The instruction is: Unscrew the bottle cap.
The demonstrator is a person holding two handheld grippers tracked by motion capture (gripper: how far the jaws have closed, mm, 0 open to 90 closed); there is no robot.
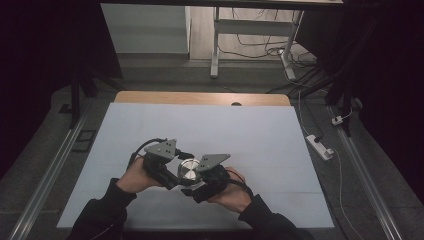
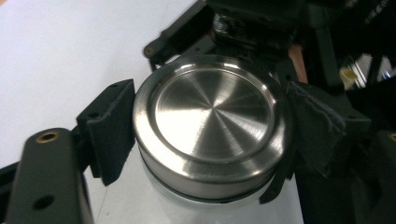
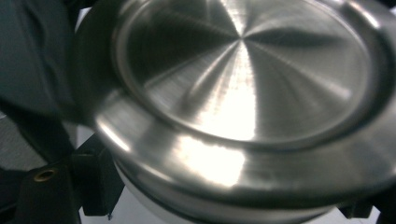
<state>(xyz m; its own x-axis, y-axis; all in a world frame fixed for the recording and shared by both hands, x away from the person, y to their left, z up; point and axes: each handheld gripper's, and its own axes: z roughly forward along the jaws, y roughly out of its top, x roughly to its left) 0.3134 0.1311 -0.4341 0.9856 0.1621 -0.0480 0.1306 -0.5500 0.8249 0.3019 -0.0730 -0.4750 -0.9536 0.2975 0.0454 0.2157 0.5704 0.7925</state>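
A round jar with a white body and a brushed steel lid (image 1: 189, 169) is held up over the white table sheet (image 1: 250, 135) near its front middle. My left gripper (image 1: 178, 171) comes at it from the left. In the left gripper view the lid (image 2: 212, 116) sits between the two black jaws, whose pads (image 2: 112, 133) press its rim, so my left gripper (image 2: 212, 140) is shut on it. From the right, my right gripper (image 1: 199, 178) meets the jar. In the right gripper view the lid (image 3: 243, 79) is very close, with my right gripper (image 3: 224, 205) closed around the white body beneath it.
The white sheet covers a wooden table (image 1: 200, 97). A power strip (image 1: 320, 146) and cables (image 1: 300, 65) lie on the floor to the right. A desk frame (image 1: 216, 45) stands beyond the far edge. A person's sleeves (image 1: 100, 210) come in from the bottom.
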